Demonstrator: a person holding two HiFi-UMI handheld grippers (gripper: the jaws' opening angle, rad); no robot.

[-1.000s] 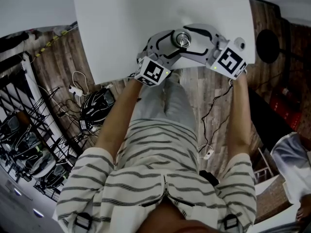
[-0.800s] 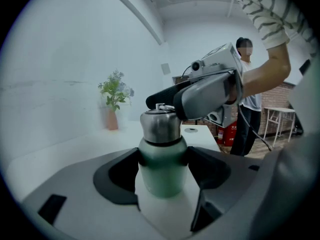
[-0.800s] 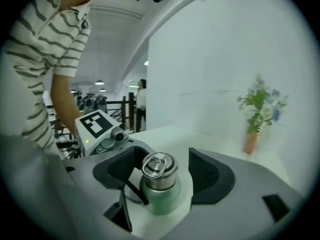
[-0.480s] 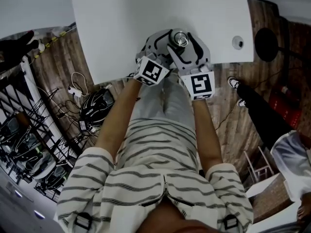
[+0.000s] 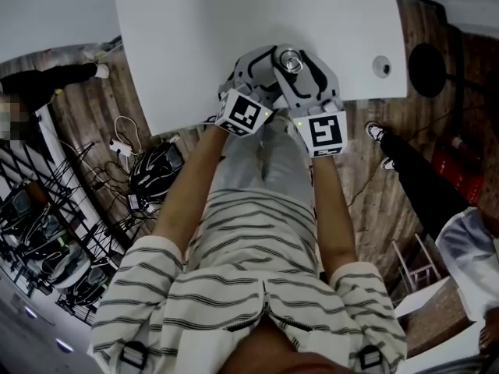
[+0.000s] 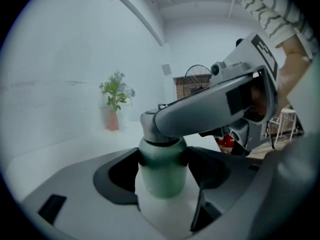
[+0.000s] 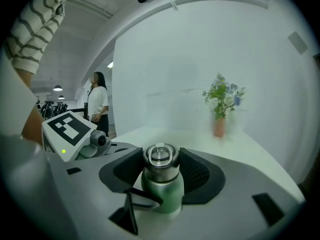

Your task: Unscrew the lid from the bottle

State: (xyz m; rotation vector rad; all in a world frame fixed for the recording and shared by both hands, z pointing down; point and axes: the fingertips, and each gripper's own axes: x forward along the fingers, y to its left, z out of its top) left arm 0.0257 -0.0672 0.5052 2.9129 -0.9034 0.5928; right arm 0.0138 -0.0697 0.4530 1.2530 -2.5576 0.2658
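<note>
Left tool (image 6: 162, 156) clamps the bottle (image 6: 161, 176) body near the tabletop (image 5: 234, 29) edge; right tool (image 7: 161, 171) has just been closing on the lid (image 7: 160, 156) (pads look touching). A light grip could slip while twisting.

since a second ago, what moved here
The right gripper swung from the right of the bottle round toward the person, and its jaws have just been closing on the lid, pads apparently touching. The left gripper stays clamped on the bottle, which stands unmoved on the table.
</note>
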